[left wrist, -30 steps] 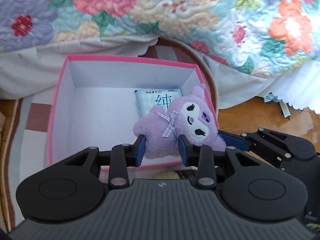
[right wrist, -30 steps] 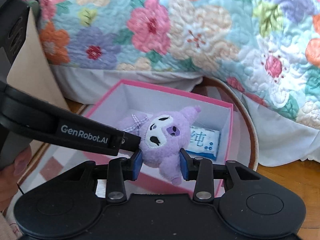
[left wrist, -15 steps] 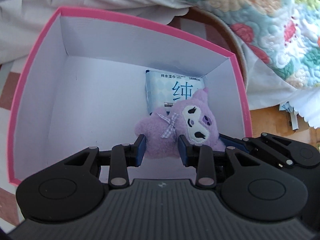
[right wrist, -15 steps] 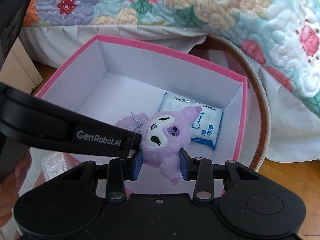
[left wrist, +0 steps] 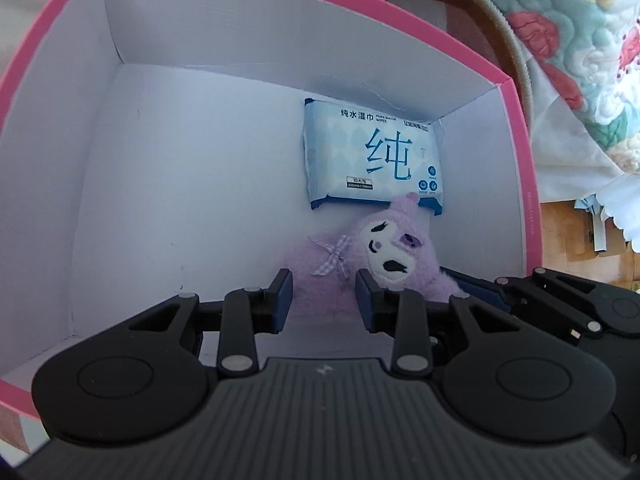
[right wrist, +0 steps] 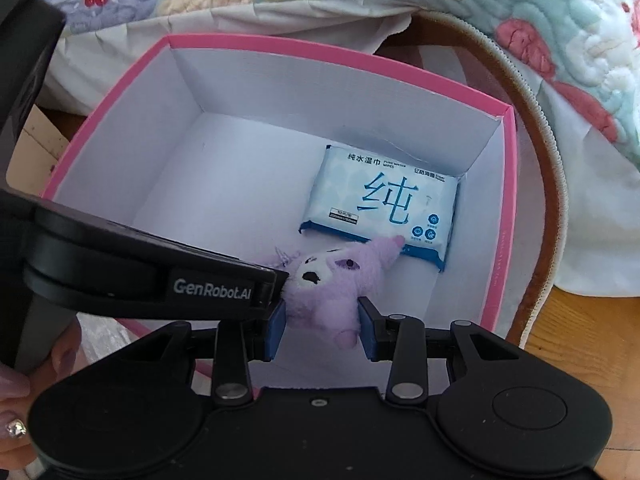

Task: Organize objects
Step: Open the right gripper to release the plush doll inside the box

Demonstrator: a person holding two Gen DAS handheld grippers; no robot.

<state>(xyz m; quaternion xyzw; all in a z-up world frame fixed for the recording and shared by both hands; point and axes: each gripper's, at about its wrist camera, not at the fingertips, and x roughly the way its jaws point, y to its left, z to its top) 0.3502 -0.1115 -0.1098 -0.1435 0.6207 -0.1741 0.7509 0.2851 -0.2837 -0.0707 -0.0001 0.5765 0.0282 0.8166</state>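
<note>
Left wrist view first: the left gripper (left wrist: 323, 300) is clamped on the body of a little purple plush toy (left wrist: 362, 264), blue pads squeezing it from both sides. The plush is down inside the pink box (left wrist: 516, 168), near the box's white floor at the near right part, though I can't tell if it's actually touching down. Its face points up and a checked bow sits on its left side. One ear tip overlaps the near edge of the wet wipes pack (left wrist: 374, 156), which lies flat in the far right corner of the box. The right gripper's black linkage pokes in from the right, next to the plush. Past the far rim of the box there's a floral quilt (left wrist: 580, 40) and a round rug edge.

Right wrist view: the right gripper (right wrist: 322, 330) is also closed on the same plush (right wrist: 332, 292), pinching its lower half, with one small foot sticking out toward the camera. The left gripper (right wrist: 264, 284) comes in from the left, its tip against the plush's head. So both tools grip it at once, inside the box (right wrist: 506, 216), just in front of the wipes (right wrist: 386, 204). A hand (right wrist: 16, 412) with painted nails shows at the bottom left, outside the box. The quilt (right wrist: 520, 8) hangs over the box's far side.
</note>
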